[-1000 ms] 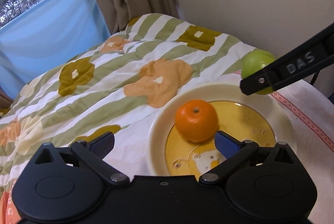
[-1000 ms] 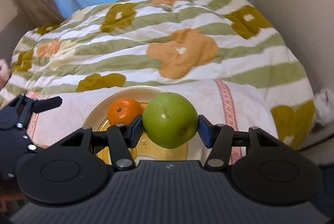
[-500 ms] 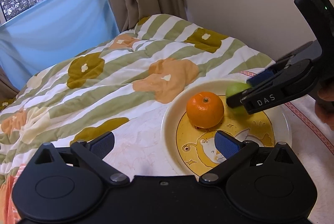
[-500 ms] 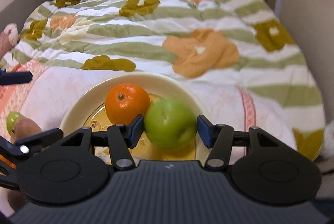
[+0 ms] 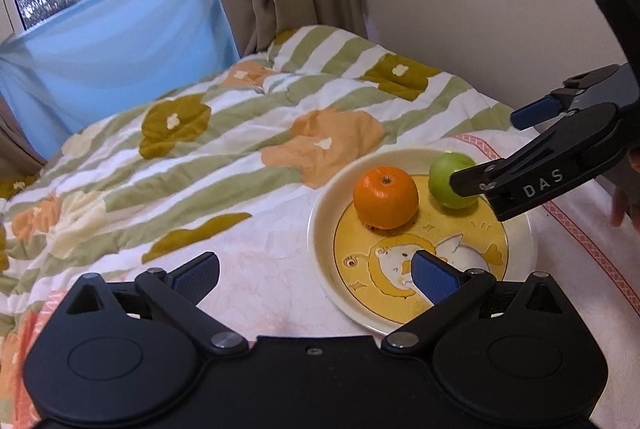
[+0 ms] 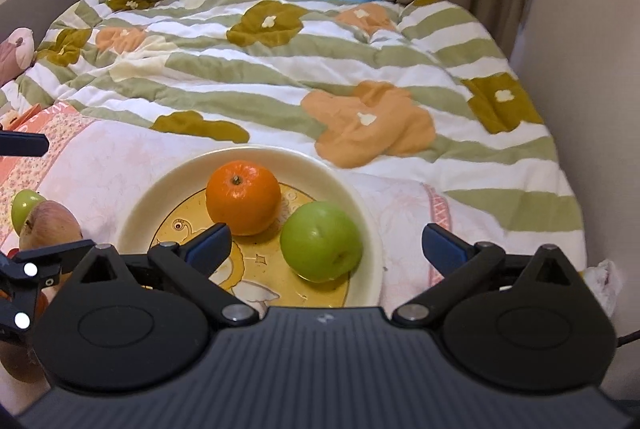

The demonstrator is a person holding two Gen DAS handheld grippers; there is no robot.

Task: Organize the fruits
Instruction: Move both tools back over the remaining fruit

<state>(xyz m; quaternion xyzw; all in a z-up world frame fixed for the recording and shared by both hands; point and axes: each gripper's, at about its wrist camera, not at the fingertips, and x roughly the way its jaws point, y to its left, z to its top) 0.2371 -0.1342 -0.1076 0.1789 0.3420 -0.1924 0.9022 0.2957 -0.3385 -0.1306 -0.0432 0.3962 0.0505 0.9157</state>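
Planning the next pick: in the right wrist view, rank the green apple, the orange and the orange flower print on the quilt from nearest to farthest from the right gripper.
1. Green apple: on the plate, between the open jaws of the right gripper, untouched.
2. Orange: on the plate, behind and left of the apple.
3. Orange flower print: on the quilt beyond the plate, to the right.

In the left wrist view, part of the green apple (image 5: pixel 450 177) was covered by the right gripper's finger (image 5: pixel 520 181); two fruits (image 6: pixel 38 217) were cut off at the right wrist view's left edge
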